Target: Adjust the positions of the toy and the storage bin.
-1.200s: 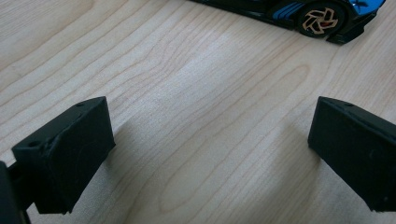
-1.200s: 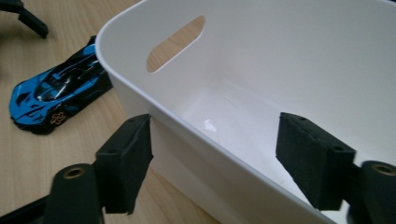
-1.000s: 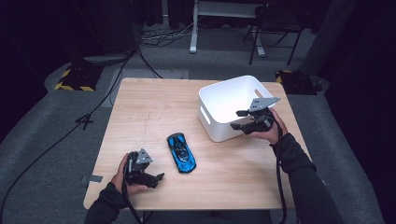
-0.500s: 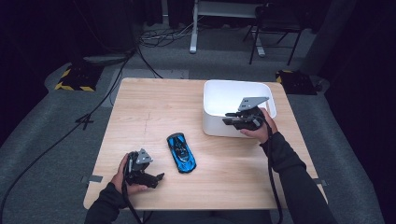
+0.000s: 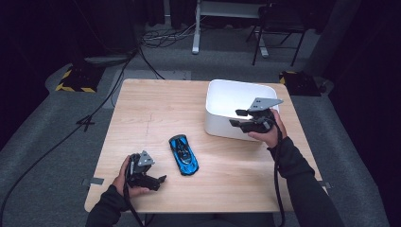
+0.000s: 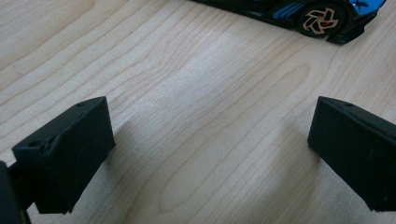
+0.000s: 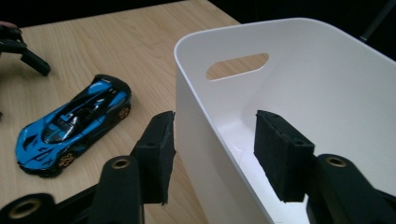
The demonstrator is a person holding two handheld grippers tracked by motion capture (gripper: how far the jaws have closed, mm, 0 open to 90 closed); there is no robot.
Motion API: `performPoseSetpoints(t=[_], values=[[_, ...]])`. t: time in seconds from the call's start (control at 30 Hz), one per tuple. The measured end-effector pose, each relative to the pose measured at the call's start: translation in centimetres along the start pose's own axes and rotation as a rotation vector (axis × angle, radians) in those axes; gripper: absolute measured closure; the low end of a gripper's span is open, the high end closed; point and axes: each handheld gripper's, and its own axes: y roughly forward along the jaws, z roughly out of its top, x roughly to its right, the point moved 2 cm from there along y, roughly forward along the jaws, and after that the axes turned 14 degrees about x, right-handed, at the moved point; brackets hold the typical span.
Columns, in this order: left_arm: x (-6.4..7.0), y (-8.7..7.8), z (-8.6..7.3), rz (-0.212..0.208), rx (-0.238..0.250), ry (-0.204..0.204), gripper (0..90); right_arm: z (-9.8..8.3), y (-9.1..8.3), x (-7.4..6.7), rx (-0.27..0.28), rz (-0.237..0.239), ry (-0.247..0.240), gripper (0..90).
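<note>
- A white bin (image 5: 224,111) stands near the table's (image 5: 151,113) far right corner; the part of its inside that shows holds nothing, and a handle slot is cut through one wall.
- The right gripper (image 7: 212,149) straddles the bin's near wall, one jaw outside, one inside. Its jaws have just been opening; the pads stand clear of the wall, so the grip is released.
- The blue toy car (image 5: 184,154) lies on the table toward the near edge, well apart from the bin.
- The left gripper (image 6: 210,154) rests near the table's near left corner, just beside the car, jaws spread wide over bare wood.
- No writing or label can be read.
</note>
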Motion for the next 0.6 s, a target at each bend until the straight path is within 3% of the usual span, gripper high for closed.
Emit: performPoseSetpoints(t=[0.13, 0.3, 0.37, 0.53, 0.6], values=[[0.0, 0.1, 0.0, -0.003, 0.005, -0.005, 0.5, 0.2, -1.9, -0.5, 0.028, -0.032, 0.002, 42.4], [0.0, 0.1, 0.0, -0.002, 0.006, -0.005, 0.5, 0.3, -3.3, -1.3, 0.059, -0.039, -0.009, 38.0], [0.0, 0.1, 0.0, -0.003, 0.005, -0.005, 0.5, 0.2, -3.9, -2.1, 0.076, -0.049, -0.029, 32.9], [0.0, 0.1, 0.0, -0.003, 0.005, -0.006, 0.5, -0.4, -5.0, -3.8, 0.114, -0.034, -0.02, 26.0], [0.0, 0.1, 0.0, -0.004, 0.003, -0.003, 0.5, -0.9, -5.1, -4.6, 0.101, -0.053, -0.036, 22.4]])
